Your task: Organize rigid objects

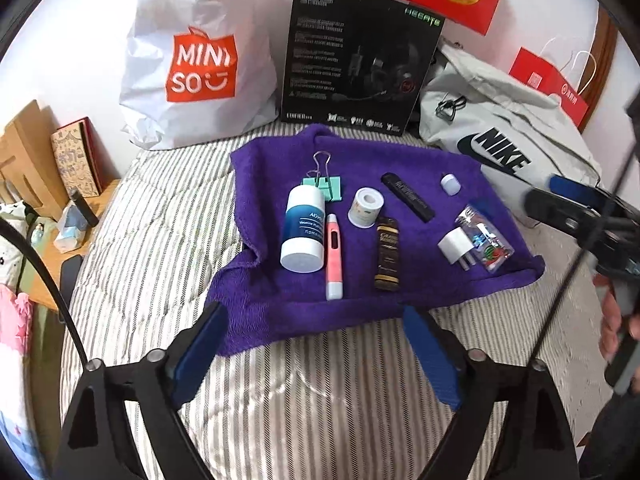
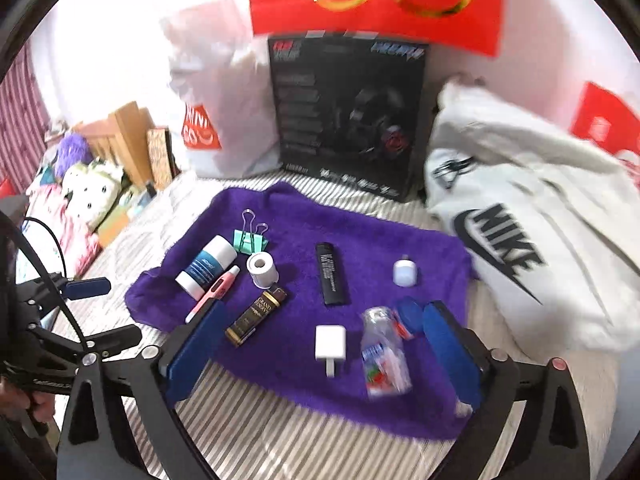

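Note:
A purple towel (image 1: 360,152) (image 2: 288,216) on the striped bed carries the objects. At its left lie a white-and-blue bottle (image 1: 302,232) (image 2: 206,266), a pink pen-shaped device (image 1: 333,256) (image 2: 214,292) and a mint binder clip (image 1: 324,184) (image 2: 250,238). Mid-towel are a white tape roll (image 1: 366,206) (image 2: 262,268), a brown-gold pack (image 1: 387,254) (image 2: 256,316) and a black bar (image 1: 408,197) (image 2: 330,274). To the right sit a small white cap (image 1: 451,184) (image 2: 405,272), a white charger (image 1: 454,246) (image 2: 330,342) and a clear box of coloured clips (image 1: 486,240) (image 2: 384,352). My left gripper (image 1: 312,312) (image 2: 108,312) is open at the towel's near edge. My right gripper (image 2: 326,308) (image 1: 560,196) is open above the charger and the box.
Against the wall stand a white Miniso bag (image 1: 200,68), a black headset box (image 1: 356,60), a grey Nike bag (image 1: 500,136) and a red paper bag (image 1: 552,84). A wooden bedside shelf (image 1: 80,216) with books and small items borders the bed on the left.

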Demonstrator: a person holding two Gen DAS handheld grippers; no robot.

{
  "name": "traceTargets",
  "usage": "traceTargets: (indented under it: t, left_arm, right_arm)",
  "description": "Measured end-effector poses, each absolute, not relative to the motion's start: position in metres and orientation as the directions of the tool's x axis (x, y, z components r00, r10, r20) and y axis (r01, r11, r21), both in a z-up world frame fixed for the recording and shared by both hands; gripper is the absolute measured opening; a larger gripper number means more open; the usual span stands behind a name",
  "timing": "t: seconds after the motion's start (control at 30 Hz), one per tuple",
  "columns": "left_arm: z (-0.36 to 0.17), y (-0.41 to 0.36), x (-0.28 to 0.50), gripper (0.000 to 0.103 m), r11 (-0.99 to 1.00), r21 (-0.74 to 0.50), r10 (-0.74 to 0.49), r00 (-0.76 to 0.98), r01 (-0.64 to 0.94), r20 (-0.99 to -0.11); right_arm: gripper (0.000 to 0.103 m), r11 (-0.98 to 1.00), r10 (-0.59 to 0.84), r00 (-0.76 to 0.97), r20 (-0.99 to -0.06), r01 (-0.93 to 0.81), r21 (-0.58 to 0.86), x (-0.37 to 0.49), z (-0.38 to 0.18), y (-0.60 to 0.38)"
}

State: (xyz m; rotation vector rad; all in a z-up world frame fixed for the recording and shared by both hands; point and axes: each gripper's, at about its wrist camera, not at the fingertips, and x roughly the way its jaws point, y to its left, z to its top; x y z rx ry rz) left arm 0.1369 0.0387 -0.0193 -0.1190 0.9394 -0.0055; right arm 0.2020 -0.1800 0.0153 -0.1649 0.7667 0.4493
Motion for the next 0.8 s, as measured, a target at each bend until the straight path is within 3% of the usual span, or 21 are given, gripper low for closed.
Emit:
traceTargets:
  t: [0.23, 0.8]
  left_arm:
    - [-0.008, 0.023, 0.108, 0.095, 0.991, -0.122, -0.060, 0.604, -0.061, -0.795]
    - [0.010, -0.037, 0.045, 0.095, 0.996, -0.001, 0.057, 0.623, -0.093, -0.780]
  right_arm:
    - [0.103, 0.937, 0.252, 0.665, -0.703, -0.349, 0.007, 0.148, 0.023, -0.211]
    - [0.103, 0.984, 0.133, 0.652, -0.746, -0.178, 0.020, 0.065, 0.005, -0.263]
